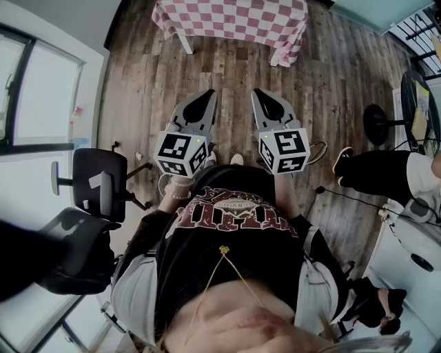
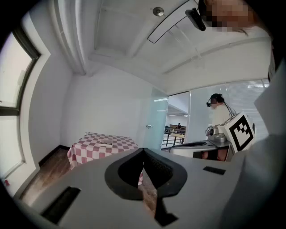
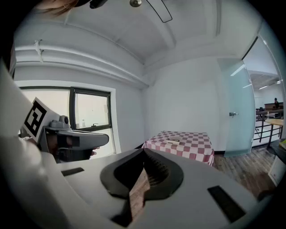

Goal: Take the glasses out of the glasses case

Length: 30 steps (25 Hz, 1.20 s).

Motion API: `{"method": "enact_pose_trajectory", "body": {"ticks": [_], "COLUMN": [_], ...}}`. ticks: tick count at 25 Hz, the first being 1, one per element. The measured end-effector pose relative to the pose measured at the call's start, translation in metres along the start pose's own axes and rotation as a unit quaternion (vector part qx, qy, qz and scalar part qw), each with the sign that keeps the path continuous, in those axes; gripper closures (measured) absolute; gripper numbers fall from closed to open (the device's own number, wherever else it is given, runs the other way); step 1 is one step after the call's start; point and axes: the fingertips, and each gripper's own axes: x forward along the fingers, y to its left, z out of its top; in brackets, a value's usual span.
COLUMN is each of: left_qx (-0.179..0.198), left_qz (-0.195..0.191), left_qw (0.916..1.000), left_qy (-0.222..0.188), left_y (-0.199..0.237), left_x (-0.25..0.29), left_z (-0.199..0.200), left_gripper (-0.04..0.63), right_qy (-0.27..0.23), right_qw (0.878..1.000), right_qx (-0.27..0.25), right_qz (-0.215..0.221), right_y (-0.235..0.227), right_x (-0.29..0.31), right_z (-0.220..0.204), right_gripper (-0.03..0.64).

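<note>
Shut tip to tip and empty, left gripper (image 1: pixel 207 96) and right gripper (image 1: pixel 259 95) side by side at mid-frame, well apart from the checked table (image 1: pixel 234 17) at top centre, with a small dark thing there, probably the glasses case (image 3: pixel 173 141), straight ahead and no nearer to either.

The table (image 1: pixel 231 21) stands far across the floor (image 1: pixel 344 89); left gripper (image 1: pixel 209 95) and right gripper (image 1: pixel 257 94) hang side by side before it, office chair (image 1: pixel 96 183) to their left.
</note>
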Motion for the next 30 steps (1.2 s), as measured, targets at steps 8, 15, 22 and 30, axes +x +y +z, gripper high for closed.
{"method": "enact_pose_trajectory", "body": {"ticks": [8, 15, 22, 30], "left_qx": [-0.001, -0.011, -0.019, -0.009], "left_qz": [0.006, 0.021, 0.014, -0.025], "left_qw": [1.0000, 0.9997, 0.9997, 0.9996], "left_qy": [0.004, 0.008, 0.009, 0.013], "left_y": [-0.004, 0.011, 0.061, 0.126], "left_x": [0.013, 0.017, 0.052, 0.106], "left_z": [-0.003, -0.010, -0.004, 0.024], "left_gripper": [0.588, 0.588, 0.588, 0.588], "right_qy": [-0.018, -0.018, -0.033, -0.037], "right_qw": [1.000, 1.000, 0.999, 0.999], "right_qx": [0.008, 0.016, 0.037, 0.030], "right_qz": [0.003, 0.012, 0.017, -0.002], "right_y": [-0.020, -0.033, -0.047, -0.062], "right_x": [-0.002, 0.010, 0.058, 0.136], "right_z": [0.001, -0.002, 0.016, 0.049], "right_gripper": [0.595, 0.595, 0.595, 0.595]}}
